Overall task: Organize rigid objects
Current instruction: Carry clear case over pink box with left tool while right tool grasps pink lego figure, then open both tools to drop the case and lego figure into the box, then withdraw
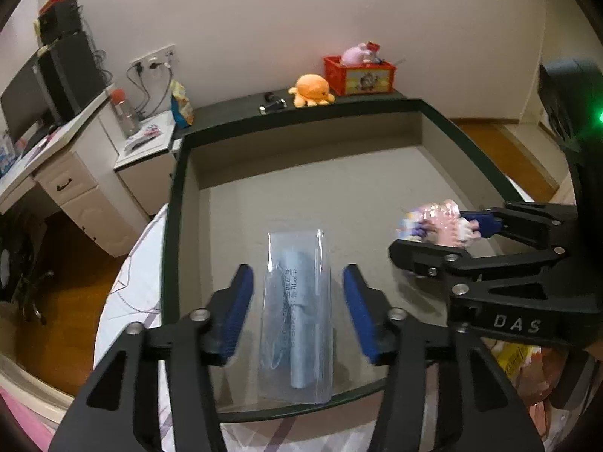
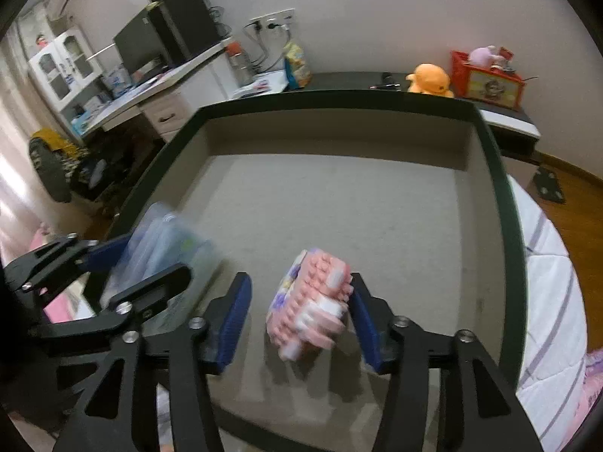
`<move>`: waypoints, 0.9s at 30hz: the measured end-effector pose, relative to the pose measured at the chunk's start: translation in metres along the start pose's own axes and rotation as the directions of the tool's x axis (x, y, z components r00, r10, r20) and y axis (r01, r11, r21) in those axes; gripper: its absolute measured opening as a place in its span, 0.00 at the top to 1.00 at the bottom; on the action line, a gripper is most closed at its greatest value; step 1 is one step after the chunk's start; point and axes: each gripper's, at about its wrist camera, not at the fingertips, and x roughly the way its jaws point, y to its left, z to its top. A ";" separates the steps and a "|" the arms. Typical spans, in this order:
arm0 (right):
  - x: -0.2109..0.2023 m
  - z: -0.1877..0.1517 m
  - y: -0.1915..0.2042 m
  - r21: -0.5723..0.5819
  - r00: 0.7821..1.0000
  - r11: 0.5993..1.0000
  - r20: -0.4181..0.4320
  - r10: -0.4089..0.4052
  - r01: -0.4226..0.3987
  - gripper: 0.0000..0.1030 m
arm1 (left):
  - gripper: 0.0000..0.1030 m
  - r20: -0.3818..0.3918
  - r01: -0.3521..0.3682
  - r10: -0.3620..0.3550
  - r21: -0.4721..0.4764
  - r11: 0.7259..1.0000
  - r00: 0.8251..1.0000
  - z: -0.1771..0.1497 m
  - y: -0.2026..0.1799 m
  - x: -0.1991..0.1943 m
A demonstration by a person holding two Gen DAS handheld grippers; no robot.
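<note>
Your left gripper (image 1: pixel 297 312) has its blue-padded jaws apart, with clear gaps on both sides of the clear plastic packet holding a grey cylinder (image 1: pixel 297 316), which lies lengthwise on the floor of the shallow grey tray with a dark green rim (image 1: pixel 171 203), its near end close to the near rim. Your right gripper (image 2: pixel 299 316) is also spread: the pink-and-white block toy made of studded bricks (image 2: pixel 311 301) sits between the pads, its right side at or against the right pad and a clear gap to the left pad, though motion blur hides whether it rests on the tray floor. From the left wrist view, the right gripper stands to the right of the packet, well inside the right rim. The tray's middle and far half are bare floor, with low walls all round. Beyond the far rim, on a dark shelf (image 1: pixel 241 107), sit an orange plush octopus (image 1: pixel 312 90) and a red box of toys (image 1: pixel 360 73). A striped white bedcover (image 2: pixel 546 282) lies under the tray.
</note>
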 end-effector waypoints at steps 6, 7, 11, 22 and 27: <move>-0.032 -0.001 -0.005 0.015 0.997 1.000 0.081 -0.002 0.001 0.23 | 0.15 0.121 -0.029 0.034 -0.039 0.999 0.992 -0.008 0.015 -0.046; -0.040 -0.002 -0.001 0.003 0.995 1.000 0.099 -0.017 0.017 0.23 | 0.12 0.149 -0.038 0.044 -0.042 0.998 0.988 -0.011 0.016 -0.057; -0.094 -0.011 0.018 -0.048 0.973 0.997 0.227 -0.046 0.059 0.21 | 0.05 0.268 -0.082 0.099 -0.074 0.994 0.958 -0.028 0.015 -0.112; -0.236 -0.108 0.070 -0.107 0.793 0.968 0.597 -0.120 0.227 0.00 | 0.00 0.576 -0.194 0.301 -0.241 0.951 0.760 -0.127 -0.022 -0.254; -0.270 -0.160 0.083 -0.072 0.696 0.948 0.697 -0.176 0.311 0.00 | 0.00 0.602 -0.155 0.259 -0.221 0.963 0.755 -0.157 -0.038 -0.278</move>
